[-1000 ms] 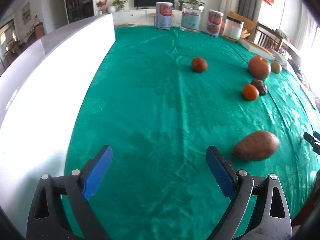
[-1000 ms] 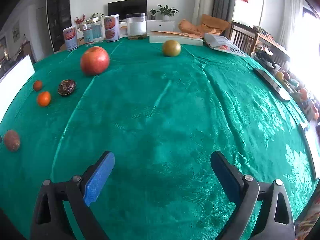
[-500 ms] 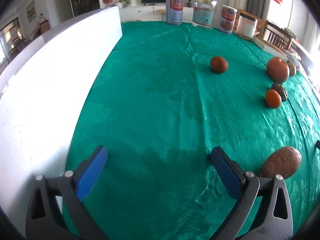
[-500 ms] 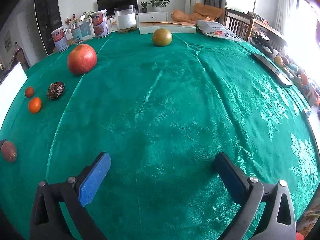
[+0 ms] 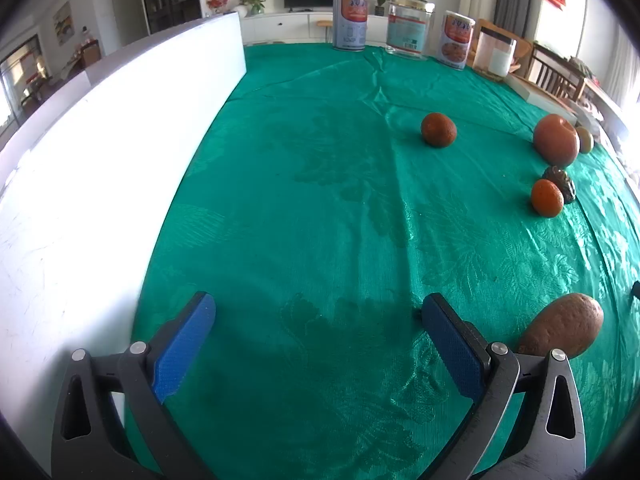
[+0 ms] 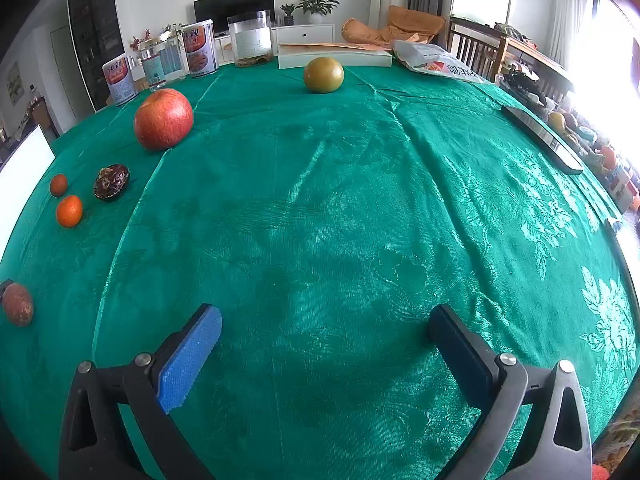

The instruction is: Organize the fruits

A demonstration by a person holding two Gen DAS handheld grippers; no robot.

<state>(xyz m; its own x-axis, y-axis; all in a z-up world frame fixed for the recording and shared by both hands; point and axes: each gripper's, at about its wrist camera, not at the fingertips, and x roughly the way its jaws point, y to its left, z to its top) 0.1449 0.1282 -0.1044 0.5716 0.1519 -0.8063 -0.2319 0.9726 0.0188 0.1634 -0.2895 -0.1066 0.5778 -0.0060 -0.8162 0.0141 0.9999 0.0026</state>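
Note:
Fruits lie scattered on a green tablecloth (image 5: 320, 208). In the left wrist view: a brown oval fruit (image 5: 562, 326) just right of my open, empty left gripper (image 5: 316, 316), a dark orange ball (image 5: 438, 129), a small orange (image 5: 546, 197), a dark wrinkled fruit (image 5: 561, 178), a red apple (image 5: 556, 140). In the right wrist view: the red apple (image 6: 163, 118), a green round fruit (image 6: 323, 75), the dark wrinkled fruit (image 6: 111, 182), two small oranges (image 6: 69, 211), the brown fruit (image 6: 17, 304) at far left. My right gripper (image 6: 326, 328) is open and empty.
A white board (image 5: 80, 184) stands along the table's left side. Cans and jars (image 5: 408, 36) line the far edge. A flat white box (image 6: 334, 56), a plastic bag (image 6: 436, 64) and a dark flat bar (image 6: 540, 138) lie at the right.
Both grippers have dropped closer to the cloth and tilted forward. The left has shifted left, so the brown fruit now sits beside its right finger. Both stay open.

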